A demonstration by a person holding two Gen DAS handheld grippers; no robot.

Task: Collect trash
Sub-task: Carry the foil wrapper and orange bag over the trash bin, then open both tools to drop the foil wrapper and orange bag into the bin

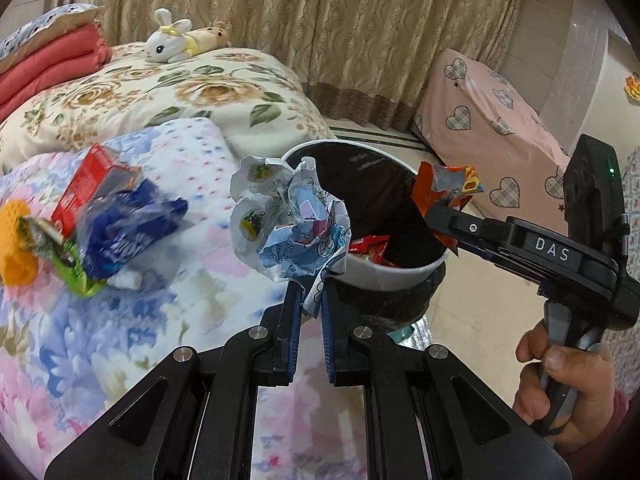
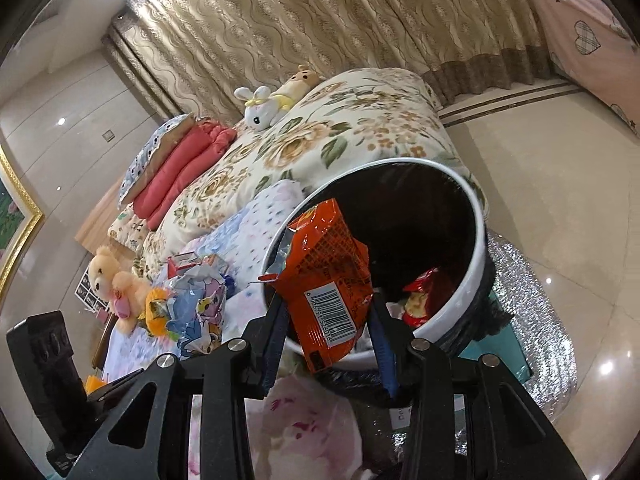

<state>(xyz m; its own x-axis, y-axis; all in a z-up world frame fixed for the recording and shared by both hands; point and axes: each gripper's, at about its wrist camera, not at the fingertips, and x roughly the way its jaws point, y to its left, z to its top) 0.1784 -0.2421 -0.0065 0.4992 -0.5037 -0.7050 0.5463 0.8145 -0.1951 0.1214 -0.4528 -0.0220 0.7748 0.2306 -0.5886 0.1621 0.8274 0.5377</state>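
Already the right tool [image 2: 326,344] pinched an orange wrapper [image 2: 326,276] over the bin [image 2: 476,240] mouth, nearer than the left tool [image 1: 310,300], whose crumpled wrapper [image 1: 288,216] hung at the rim's nine o'clock.

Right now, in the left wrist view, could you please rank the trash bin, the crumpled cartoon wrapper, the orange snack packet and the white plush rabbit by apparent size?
1. Trash bin
2. Crumpled cartoon wrapper, held close to the camera, so it looks bigger
3 and 4. White plush rabbit and orange snack packet look too alike to rank; the rabbit lies much farther back.
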